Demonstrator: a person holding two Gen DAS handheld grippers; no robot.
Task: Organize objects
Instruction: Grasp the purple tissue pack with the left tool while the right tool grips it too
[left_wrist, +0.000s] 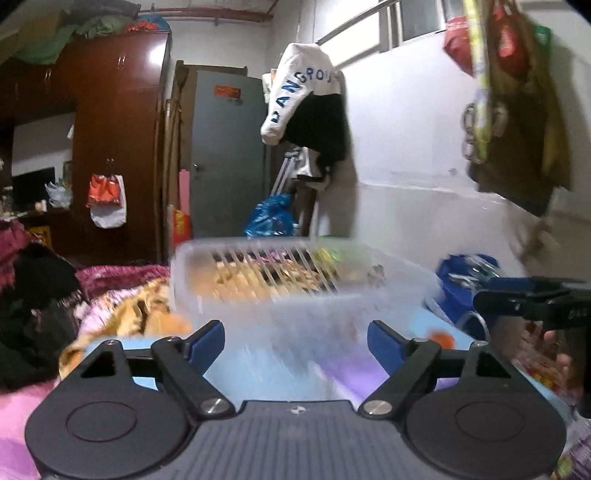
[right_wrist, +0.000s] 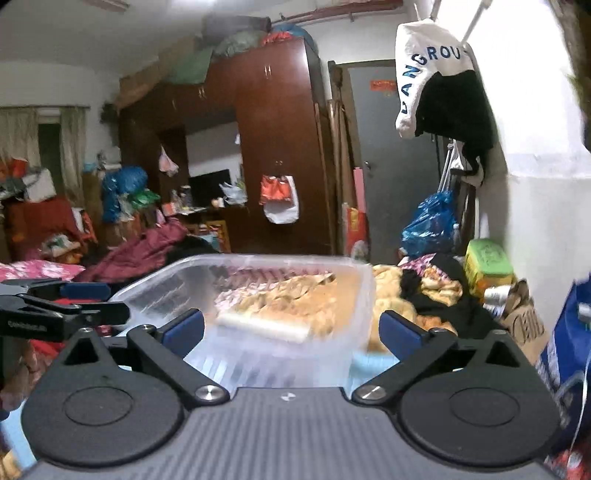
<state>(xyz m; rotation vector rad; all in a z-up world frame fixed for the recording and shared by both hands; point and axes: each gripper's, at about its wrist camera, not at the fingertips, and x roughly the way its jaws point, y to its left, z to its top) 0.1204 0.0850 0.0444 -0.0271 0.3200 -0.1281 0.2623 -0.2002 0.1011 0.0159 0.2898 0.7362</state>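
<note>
A clear plastic bin (left_wrist: 295, 273) with a slotted wall sits on a light blue surface (left_wrist: 454, 332), blurred in the left wrist view. My left gripper (left_wrist: 295, 341) is open, its blue pads standing wide on either side of the bin's near wall without pressing on it. In the right wrist view the same bin (right_wrist: 258, 291) lies just ahead of my right gripper (right_wrist: 291, 330), which is open with the bin's near corner between its fingers. Each gripper shows in the other's view: the right gripper (left_wrist: 532, 302) at the right edge, the left gripper (right_wrist: 55, 306) at the left.
Rumpled orange and pink blankets (right_wrist: 406, 291) and dark clothes lie behind the bin. A blue bag (right_wrist: 569, 369) stands close on the right, with a green box (right_wrist: 487, 262) by the wall. A brown wardrobe (right_wrist: 280, 147) and hanging clothes (left_wrist: 306, 107) stand further back.
</note>
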